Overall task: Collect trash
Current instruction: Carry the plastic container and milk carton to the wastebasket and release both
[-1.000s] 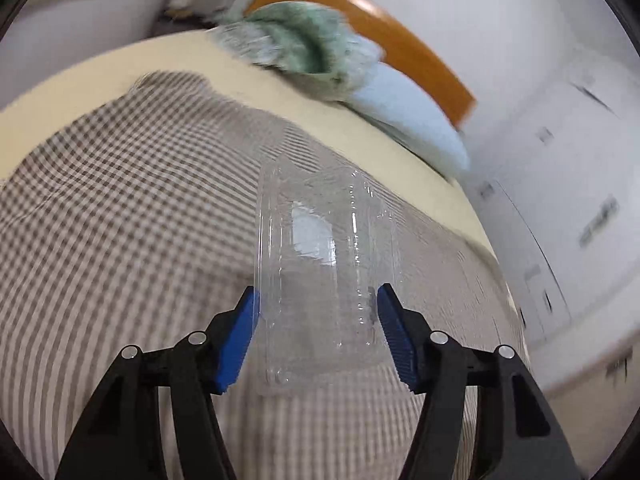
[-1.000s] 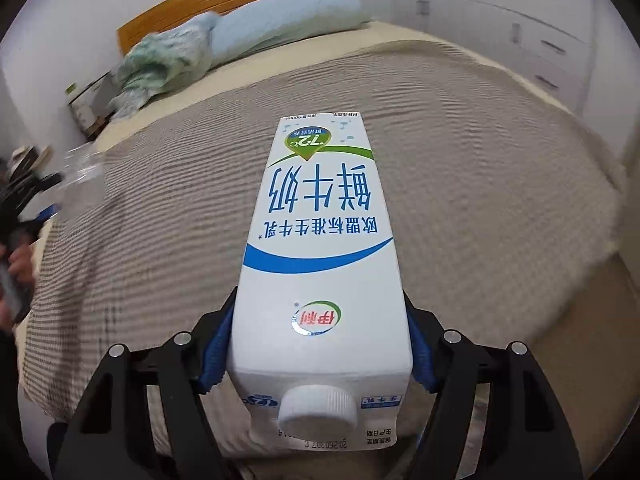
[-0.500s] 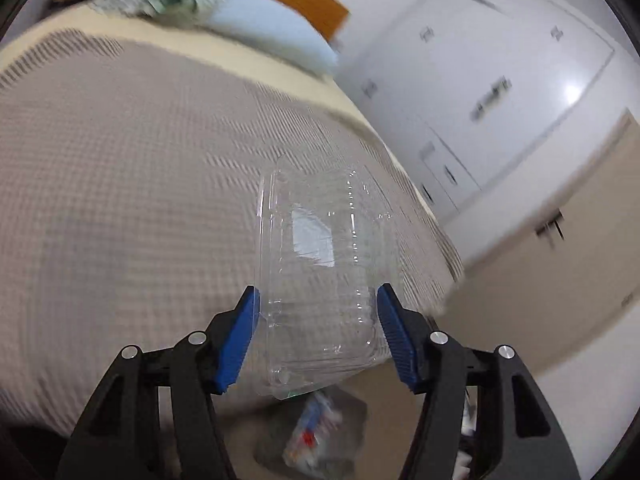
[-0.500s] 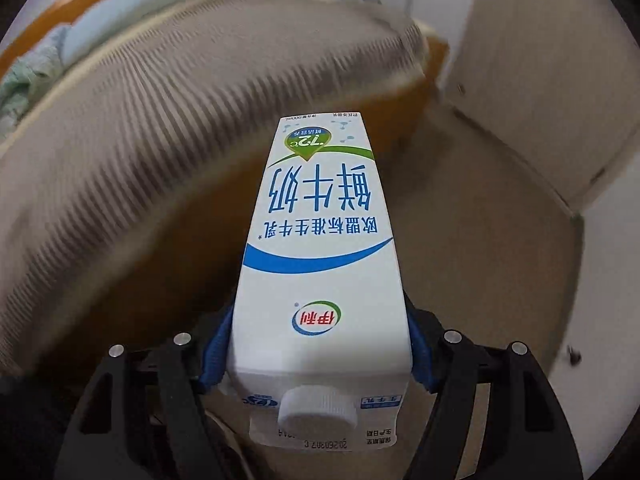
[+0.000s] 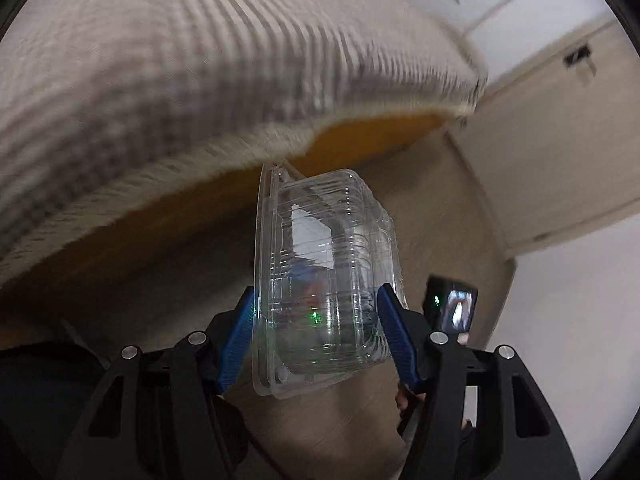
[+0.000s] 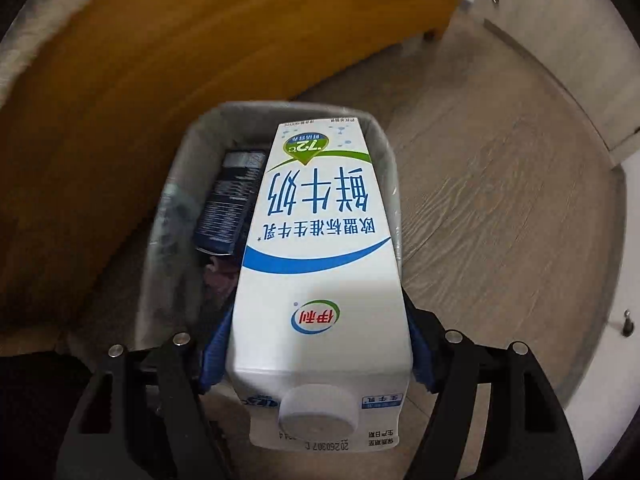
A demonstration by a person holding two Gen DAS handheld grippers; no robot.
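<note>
Here, line by line:
Trash bin [image 6: 182,184]: a grey-lined bin stands on the wood-look floor [image 6: 500,208], just beside the orange bed frame [image 6: 200,40].
Bin contents: a dark blue carton [image 6: 230,200] with fine white print leans against the left inner wall; below it lies something purplish, too blurred to name.
Milk carton [image 6: 320,280]: white with blue Chinese lettering and a green emblem, white screw cap [image 6: 318,410] nearest the camera, its far end reaching over the bin's opening and hiding the bin's right half.
Right gripper [image 6: 316,354]: blue pads [image 6: 214,356] press both sides of the milk carton near its cap end; the jaws are clamped on it, and it points downward toward the bin.
Clear clamshell box [image 5: 324,280]: a transparent ribbed plastic container, lid closed, nothing visible inside apart from reflections and a green glint.
Left gripper [image 5: 316,336]: its blue pads [image 5: 236,340] squeeze the clamshell box from either side, holding it in the air above the floor [image 5: 440,208], below the edge of the checked bedspread [image 5: 180,60].
Beside the left gripper: a small black device [image 5: 452,304] with a lit screen shows at the right.
Background: a beige door [image 5: 560,152] stands beyond the bed's corner.
</note>
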